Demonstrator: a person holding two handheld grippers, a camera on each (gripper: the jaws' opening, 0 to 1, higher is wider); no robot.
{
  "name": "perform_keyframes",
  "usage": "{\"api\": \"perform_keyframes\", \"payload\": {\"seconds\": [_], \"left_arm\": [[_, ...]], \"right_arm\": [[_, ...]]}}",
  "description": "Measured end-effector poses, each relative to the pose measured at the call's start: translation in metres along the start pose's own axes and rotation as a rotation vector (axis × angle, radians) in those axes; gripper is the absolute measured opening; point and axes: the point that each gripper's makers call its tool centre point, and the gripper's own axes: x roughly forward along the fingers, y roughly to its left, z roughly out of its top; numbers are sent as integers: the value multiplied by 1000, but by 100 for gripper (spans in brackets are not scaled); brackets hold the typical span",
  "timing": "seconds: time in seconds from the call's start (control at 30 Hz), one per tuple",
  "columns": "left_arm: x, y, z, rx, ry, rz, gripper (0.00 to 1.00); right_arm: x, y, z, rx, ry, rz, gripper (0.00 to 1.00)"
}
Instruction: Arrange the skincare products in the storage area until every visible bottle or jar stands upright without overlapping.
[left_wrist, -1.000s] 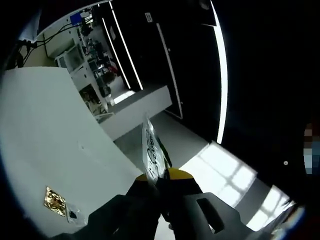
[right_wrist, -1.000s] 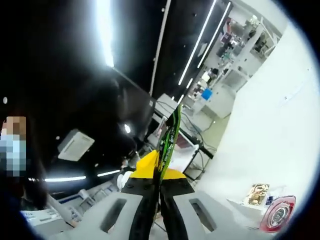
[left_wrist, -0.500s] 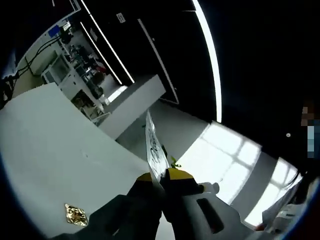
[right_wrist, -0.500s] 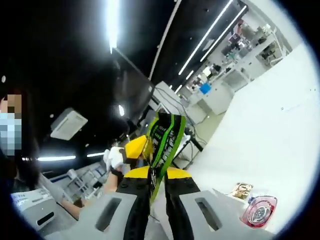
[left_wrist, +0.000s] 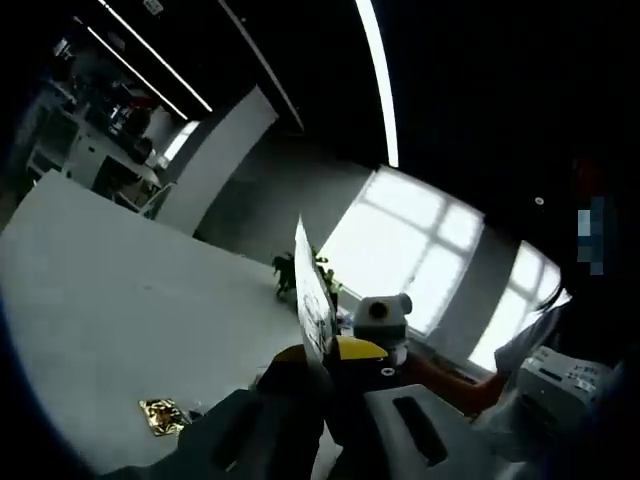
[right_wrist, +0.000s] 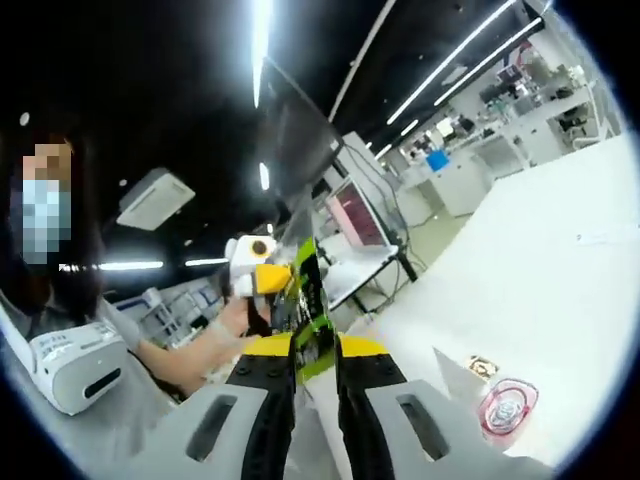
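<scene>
— Above the white desk (left_wrist: 90, 300), what does each claw carry?

— The left claw (left_wrist: 318, 368) is clamped on a thin white printed sachet (left_wrist: 312, 300), held edge-on and well clear of the desk. The right claw (right_wrist: 312, 352) is pinched on a green-and-black sachet (right_wrist: 306, 300), also lifted high.

— And what lies on the desk itself?

— Near the left claw's side of the desk lies a small gold foil packet (left_wrist: 160, 415), flat. In the right gripper view a round pink-lidded jar (right_wrist: 503, 408) sits near the desk's close edge, with a small packet (right_wrist: 481, 367) just beside it, apart from it.

— How far along does the task look?

— Early or midway, by judgement. Both sachets are in the air, not placed, and no storage area or upright bottle can be made out. Setting everything down without overlap seems left to do.
</scene>
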Motion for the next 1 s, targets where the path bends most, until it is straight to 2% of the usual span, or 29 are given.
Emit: {"api": "perform_keyframes", "payload": {"seconds": [0.03, 0.07, 0.2, 0.3, 0.57, 0.77, 1.0], "left_arm": [[2, -4, -11, 16, 57, -20, 0], [4, -6, -13, 28, 64, -23, 0], [12, -28, -30, 32, 135, -123, 0], [15, -32, -38, 47, 180, -141, 0], [17, -38, -38, 47, 206, -175, 0], [17, -42, -41, 52, 231, -201, 0], [17, -43, -42, 53, 235, -203, 0]], "right_arm": [[-1, 5, -4, -7, 31, 36, 16], [-1, 9, -8, -3, 56, 53, 15], [5, 21, -23, -13, 121, 108, 10], [8, 30, -29, 2, 151, 150, 10], [13, 42, -51, -27, 236, 216, 12], [15, 45, -53, -25, 238, 234, 3], [15, 42, -54, 8, 209, 213, 1]]}}
